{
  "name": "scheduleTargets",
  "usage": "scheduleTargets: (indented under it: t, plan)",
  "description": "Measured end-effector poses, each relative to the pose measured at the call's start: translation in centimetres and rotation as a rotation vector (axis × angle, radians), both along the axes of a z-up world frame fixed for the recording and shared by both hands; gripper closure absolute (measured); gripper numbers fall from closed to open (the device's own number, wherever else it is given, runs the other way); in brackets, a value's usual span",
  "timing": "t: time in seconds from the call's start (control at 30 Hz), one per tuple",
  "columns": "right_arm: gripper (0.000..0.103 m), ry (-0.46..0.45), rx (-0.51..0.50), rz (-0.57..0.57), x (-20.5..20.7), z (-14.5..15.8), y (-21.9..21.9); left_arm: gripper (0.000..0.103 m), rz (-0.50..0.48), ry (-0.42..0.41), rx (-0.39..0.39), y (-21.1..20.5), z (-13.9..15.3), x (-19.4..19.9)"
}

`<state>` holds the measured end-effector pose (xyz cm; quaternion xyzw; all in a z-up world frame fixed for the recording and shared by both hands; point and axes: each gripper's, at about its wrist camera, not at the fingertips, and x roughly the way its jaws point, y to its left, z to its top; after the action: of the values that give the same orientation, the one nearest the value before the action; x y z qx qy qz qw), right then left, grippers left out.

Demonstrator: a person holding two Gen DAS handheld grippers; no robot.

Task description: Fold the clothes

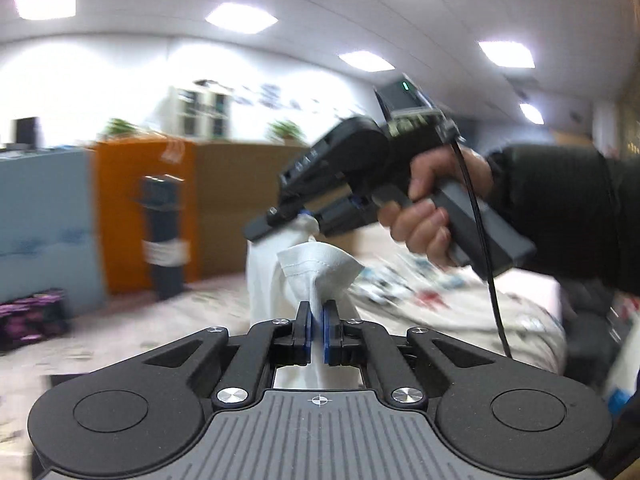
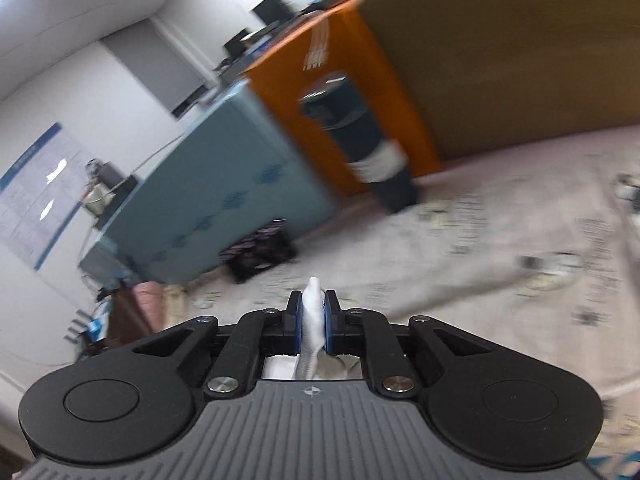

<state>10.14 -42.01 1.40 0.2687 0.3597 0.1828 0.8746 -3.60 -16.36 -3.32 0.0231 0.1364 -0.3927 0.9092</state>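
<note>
The left claw [image 1: 318, 330] is matte black with blue pads [image 1: 307, 330], silver screws, round caps on its linkage, and a ribbed grey body bearing a white crosshair mark. The right claw [image 2: 313, 326] looks the same. A bare hand [image 1: 430, 216] shows below a black sleeve [image 1: 560, 208]; a black cable [image 1: 482, 248] hangs nearby.

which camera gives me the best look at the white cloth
The left wrist view. There the white cloth fans out above the left gripper and runs up to the right gripper. The right wrist view shows only a thin bunched strip pinched in the right gripper.
</note>
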Motion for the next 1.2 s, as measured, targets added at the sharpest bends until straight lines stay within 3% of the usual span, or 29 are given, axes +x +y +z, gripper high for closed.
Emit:
scheduleTargets:
  t: [0.13, 0.37, 0.6, 0.73, 0.77, 0.83, 0.9, 0.97, 1.07, 1.2]
  plan:
    - [0.093, 0.011, -0.065, 0.075, 3.3, 0.0, 7.3, 0.099, 0.178, 0.041, 0.006, 3.6, -0.7, 1.0]
    - [0.093, 0.115, -0.214, 0.158, 7.7, -4.5, 18.1, 0.099, 0.384, 0.264, 0.012, 10.3, -4.3, 2.8]
    - [0.093, 0.212, -0.296, 0.143, 9.3, -8.9, 23.1, 0.095, 0.416, 0.428, 0.031, 14.8, -7.8, 3.1]
    - [0.074, 0.211, -0.265, 0.136, 9.2, -8.9, 24.0, 0.089, 0.433, 0.445, 0.074, 16.1, -8.6, 2.7]
    - [0.060, 0.183, -0.256, 0.138, 9.0, -8.3, 24.1, 0.083, 0.441, 0.443, 0.086, 16.3, -8.5, 2.6]
    - [0.045, 0.133, -0.230, 0.131, 8.7, -6.9, 23.8, 0.074, 0.467, 0.430, 0.105, 16.8, -8.0, 2.5]
    - [0.041, 0.115, -0.207, 0.121, 8.2, -6.0, 23.3, 0.050, 0.502, 0.409, 0.114, 17.3, -7.4, 2.4]
    - [0.037, 0.119, -0.182, 0.118, 7.7, -5.5, 22.7, 0.035, 0.518, 0.391, 0.102, 17.6, -6.8, 2.6]
    - [0.037, 0.194, -0.110, 0.145, 7.2, -6.9, 22.5, 0.030, 0.496, 0.378, 0.083, 17.7, -6.4, 3.5]
    - [0.035, 0.323, -0.081, 0.171, 7.4, -11.2, 23.6, 0.029, 0.449, 0.431, 0.116, 17.5, -6.9, 4.4]
